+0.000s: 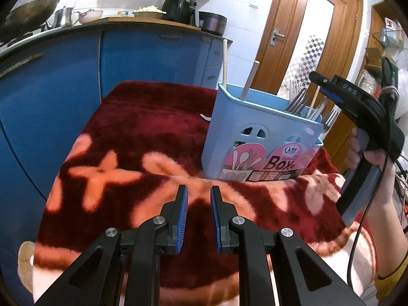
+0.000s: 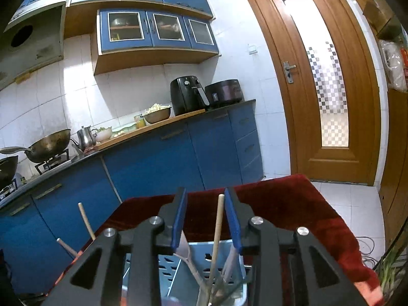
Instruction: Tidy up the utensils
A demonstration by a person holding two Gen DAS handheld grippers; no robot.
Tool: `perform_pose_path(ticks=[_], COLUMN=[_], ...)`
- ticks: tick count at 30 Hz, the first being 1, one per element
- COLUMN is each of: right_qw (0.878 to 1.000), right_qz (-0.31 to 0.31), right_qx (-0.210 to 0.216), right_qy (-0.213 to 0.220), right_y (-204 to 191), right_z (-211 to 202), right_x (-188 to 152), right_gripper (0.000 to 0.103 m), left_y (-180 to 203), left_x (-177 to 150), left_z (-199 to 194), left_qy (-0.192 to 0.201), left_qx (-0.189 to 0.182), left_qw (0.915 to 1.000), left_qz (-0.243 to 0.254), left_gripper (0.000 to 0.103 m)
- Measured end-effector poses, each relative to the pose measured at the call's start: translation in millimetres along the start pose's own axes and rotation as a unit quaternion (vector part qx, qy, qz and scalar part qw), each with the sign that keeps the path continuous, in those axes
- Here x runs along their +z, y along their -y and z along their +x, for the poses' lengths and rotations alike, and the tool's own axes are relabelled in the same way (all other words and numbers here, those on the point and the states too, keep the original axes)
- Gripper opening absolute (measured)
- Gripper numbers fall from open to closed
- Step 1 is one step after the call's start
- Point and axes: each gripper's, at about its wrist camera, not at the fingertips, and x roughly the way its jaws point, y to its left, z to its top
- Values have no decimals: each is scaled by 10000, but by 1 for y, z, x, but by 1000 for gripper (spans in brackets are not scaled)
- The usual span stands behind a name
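A light blue utensil box (image 1: 260, 132) stands upright on the red patterned cloth (image 1: 142, 137). Forks (image 1: 298, 99) and wooden sticks stand in its right compartment, and two wooden handles (image 1: 251, 79) in the left. A spoon tip (image 1: 205, 117) lies on the cloth behind the box. My left gripper (image 1: 199, 193) is open and empty, low over the cloth in front of the box. My right gripper (image 2: 205, 199) is open above the box (image 2: 199, 262), with a wooden stick (image 2: 218, 229) standing between its fingers beside the right pad (image 2: 232, 219). It also shows in the left wrist view (image 1: 357, 107).
Blue kitchen cabinets (image 2: 153, 158) with a counter holding a wok (image 2: 48, 145), kettle, bowl and air fryer (image 2: 188, 94) stand behind the table. A wooden door (image 2: 318, 81) is at the right. The cloth drops off at the table edges.
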Motion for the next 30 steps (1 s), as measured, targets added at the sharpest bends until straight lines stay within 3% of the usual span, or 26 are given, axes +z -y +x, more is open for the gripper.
perform_pose_path(ticks=[11, 17, 22, 25, 26, 30], right_qw=[9996, 9986, 9982, 9980, 9978, 9962], right_qz=[-54, -60, -67, -191, -224, -389], right_qx=[265, 388, 368, 266, 255, 208], right_qy=[-80, -342, -465, -543, -571, -747], right_y=[-14, -22, -23, -24, -24, -25], right_z=[-79, -123, -150, -160, -162, -167], right_x=[12, -11, -41, -61, -67, -95], right_gripper=[34, 35, 44, 51, 55, 77], left_y=[13, 25, 33, 37, 37, 41], left_x=[1, -3, -15, -27, -30, -46], left_z=[-32, -55, -69, -74, -74, -75], left_qy=[343, 612, 777, 900, 936, 1093], left_qx=[-46, -11, -5, 74, 103, 225], left_qw=[9994, 9980, 9966, 9955, 9951, 9932], left_qz=[44, 185, 267, 303, 297, 327], left_gripper=[18, 18, 18, 31, 42, 63])
